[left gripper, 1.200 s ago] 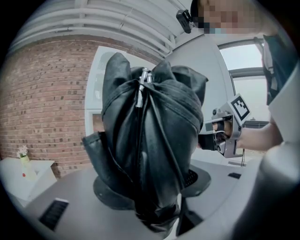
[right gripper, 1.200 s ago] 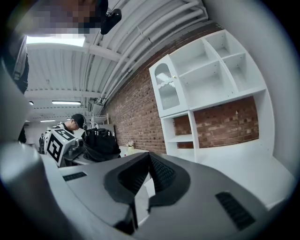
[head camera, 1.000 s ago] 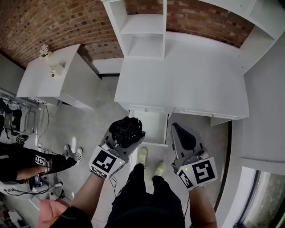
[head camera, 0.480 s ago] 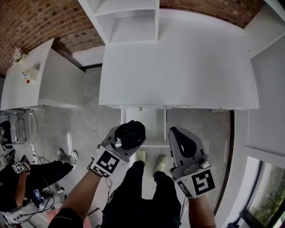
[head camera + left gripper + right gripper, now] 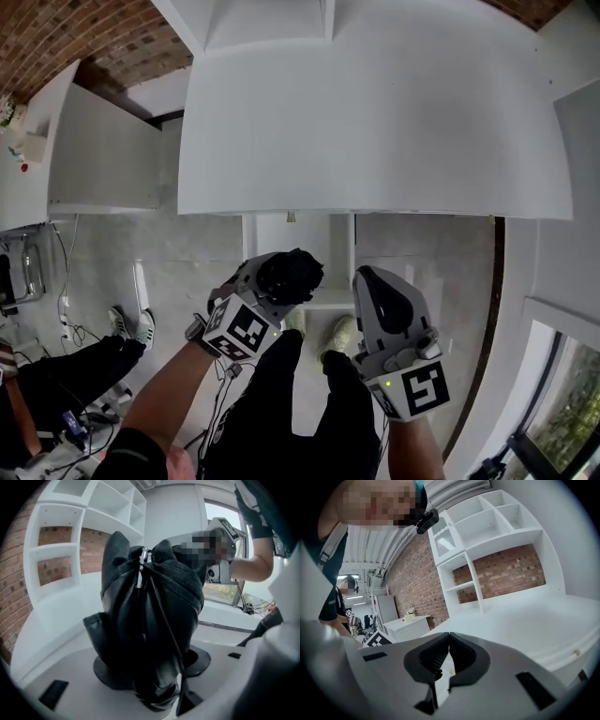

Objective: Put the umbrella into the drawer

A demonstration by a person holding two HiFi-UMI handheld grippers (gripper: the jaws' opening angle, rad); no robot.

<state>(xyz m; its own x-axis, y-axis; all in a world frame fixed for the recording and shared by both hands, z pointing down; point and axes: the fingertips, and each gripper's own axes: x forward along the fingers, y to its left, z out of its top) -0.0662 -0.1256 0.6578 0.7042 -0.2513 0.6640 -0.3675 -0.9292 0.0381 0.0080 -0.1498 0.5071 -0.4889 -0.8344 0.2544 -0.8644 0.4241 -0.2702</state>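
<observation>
You are holding a black folded umbrella (image 5: 150, 616) in your left gripper (image 5: 281, 279). Its fingers are standing wide and pinching the bundle low down. The fabric is bunching in loose, glossy folds. Thin silver rib tips (image 5: 143, 557) are poking out at the top, and a dark cord (image 5: 164, 620) is running down the front. In the head view the umbrella is showing over the front left corner of the open drawer (image 5: 319, 246), held in the air and not inside it. Your right gripper (image 5: 449, 639) is hovering at the drawer's front right corner, its fingers pressing together on nothing.

The umbrella's handle is not showing in any view. The folds are covering most of the left fingers, so where they are touching the umbrella is hard to make out. The white surface (image 5: 375, 112) is cutting off the back of the drawer, and the umbrella and your right gripper are covering parts of its front edge.
</observation>
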